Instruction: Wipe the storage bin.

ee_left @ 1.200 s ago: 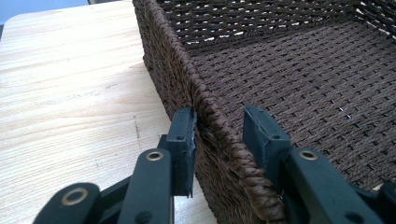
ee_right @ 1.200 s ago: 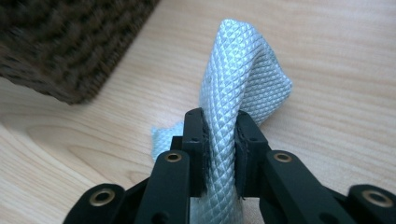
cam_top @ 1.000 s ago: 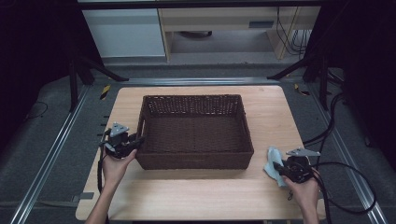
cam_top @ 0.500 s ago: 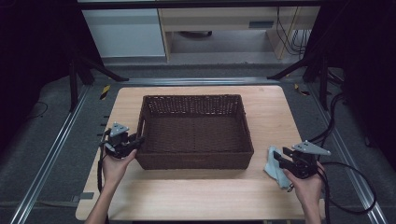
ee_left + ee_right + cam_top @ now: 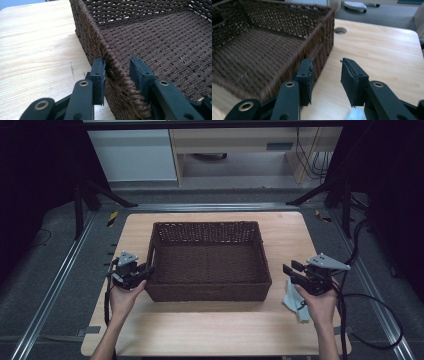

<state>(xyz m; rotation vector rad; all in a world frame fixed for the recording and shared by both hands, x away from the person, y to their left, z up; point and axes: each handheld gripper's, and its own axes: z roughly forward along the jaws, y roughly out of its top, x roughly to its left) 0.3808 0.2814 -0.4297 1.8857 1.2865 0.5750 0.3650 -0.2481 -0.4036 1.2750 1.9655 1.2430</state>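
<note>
Baskets: one brown woven basket (image 5: 209, 262), mid-table, nearer the far edge
Cloths: one pale blue cloth (image 5: 295, 301), near the table's right edge
Grippers: two, left gripper (image 5: 142, 273) and right gripper (image 5: 290, 272)
Tables: one wooden table (image 5: 210, 330)

A: Both forearms are bare, no sleeves. The left gripper (image 5: 145, 271) and right gripper (image 5: 289, 273) are black, each topped by a grey three-cornered plate.

B: Brass-ringed screws on the jaw arms, black cables trailing.
</note>
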